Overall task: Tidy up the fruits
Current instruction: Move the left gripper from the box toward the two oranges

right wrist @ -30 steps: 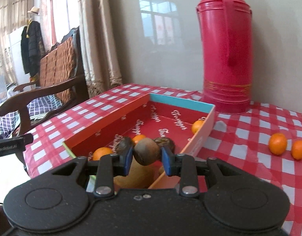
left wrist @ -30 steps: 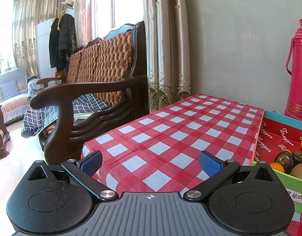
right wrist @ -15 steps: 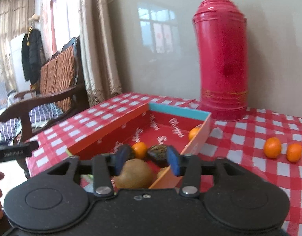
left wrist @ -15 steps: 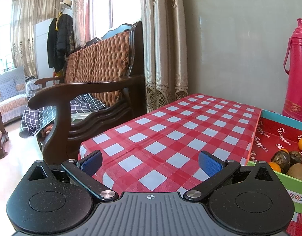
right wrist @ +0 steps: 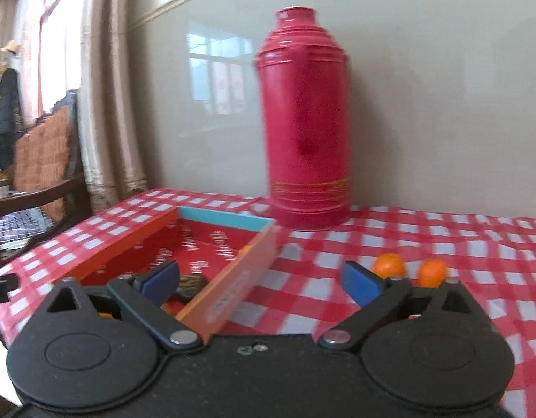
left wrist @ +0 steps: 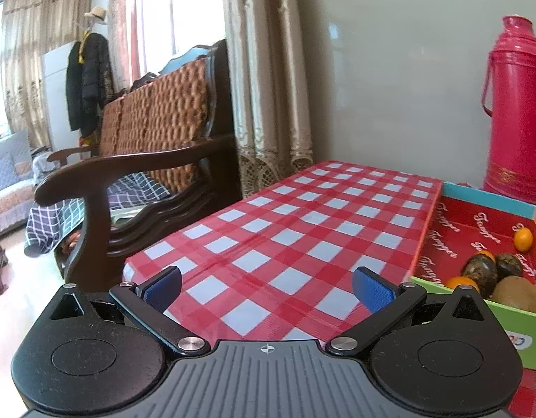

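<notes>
Kiwi (left wrist: 517, 294): brown, lying in the near corner of the box beside the other fruit; a second ago it sat clamped between the right gripper's pads, now nothing touches it.
Box (left wrist: 442, 230): shallow, red printed lining, orange side walls, teal far wall, green near wall; stands on the checked cloth in front of the flask.
Box contents: kiwi, two dark mottled fruits (left wrist: 479, 271), an orange fruit half hidden at the near wall, one small orange fruit (left wrist: 523, 238) alone toward the far end.
Right gripper (right wrist: 261, 280): jaws opening to a wide spread, nothing between the pads; it has swung from over the box toward the loose fruit, and its view is blurred.
Loose tangerines (right wrist: 389, 264): two, side by side on the cloth outside the box, just beyond the right-hand pad, not yet collected.
Left gripper (left wrist: 266, 285): jaws spread, empty, parked at the table's near edge over bare cloth; unchanged.
Tablecloth (left wrist: 303, 216): red and white check.
Flask (right wrist: 304, 118): tall, pink, upright against the wall behind the box.
Task standing: one drop-off complete by the look of it; the two tangerines appear to be next.
</notes>
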Tool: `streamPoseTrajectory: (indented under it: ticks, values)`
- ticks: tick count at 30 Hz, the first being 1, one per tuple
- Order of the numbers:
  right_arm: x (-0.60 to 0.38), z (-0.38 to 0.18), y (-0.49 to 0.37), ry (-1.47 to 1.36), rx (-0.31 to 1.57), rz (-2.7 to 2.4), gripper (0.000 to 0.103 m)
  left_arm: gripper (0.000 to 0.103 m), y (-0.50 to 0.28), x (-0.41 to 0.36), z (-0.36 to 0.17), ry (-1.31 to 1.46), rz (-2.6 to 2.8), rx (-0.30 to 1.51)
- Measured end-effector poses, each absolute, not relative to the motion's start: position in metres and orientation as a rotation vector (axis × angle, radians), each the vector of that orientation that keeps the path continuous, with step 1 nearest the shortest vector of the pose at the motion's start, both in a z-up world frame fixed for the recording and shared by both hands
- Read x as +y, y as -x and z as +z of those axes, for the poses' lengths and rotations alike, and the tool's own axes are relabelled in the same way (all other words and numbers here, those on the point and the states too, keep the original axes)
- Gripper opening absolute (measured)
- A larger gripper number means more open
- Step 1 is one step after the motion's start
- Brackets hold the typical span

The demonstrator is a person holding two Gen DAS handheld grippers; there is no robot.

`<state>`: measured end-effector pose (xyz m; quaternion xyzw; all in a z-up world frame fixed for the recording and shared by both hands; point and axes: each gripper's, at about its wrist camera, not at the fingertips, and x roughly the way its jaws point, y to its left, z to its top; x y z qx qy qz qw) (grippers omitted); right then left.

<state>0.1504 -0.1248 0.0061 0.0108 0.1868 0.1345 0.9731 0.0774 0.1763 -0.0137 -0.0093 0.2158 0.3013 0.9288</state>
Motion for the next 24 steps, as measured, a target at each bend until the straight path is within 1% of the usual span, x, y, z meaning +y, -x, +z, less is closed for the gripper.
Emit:
streamPoseTrajectory:
  ticks: [4,8,16,24]
  values:
    - [-0.142,0.003,-0.150,-0.009,0.388,0.162,0.097,0.103,-0.084,0.167,-0.012,-0.004,0.574,0.461]
    - [-0.164,0.000,-0.148,-0.018,0.396,0.057,0.097,0.103,-0.089,0.147,-0.008,-0.055,0.514,0.431]
    - [-0.206,-0.004,-0.142,-0.067,0.389,-0.098,0.097,0.103,-0.111,0.064,0.009,-0.149,0.286,0.383]
    - [-0.246,-0.007,-0.131,-0.092,0.375,-0.263,0.097,0.103,-0.138,-0.016,0.021,-0.196,0.085,0.382]
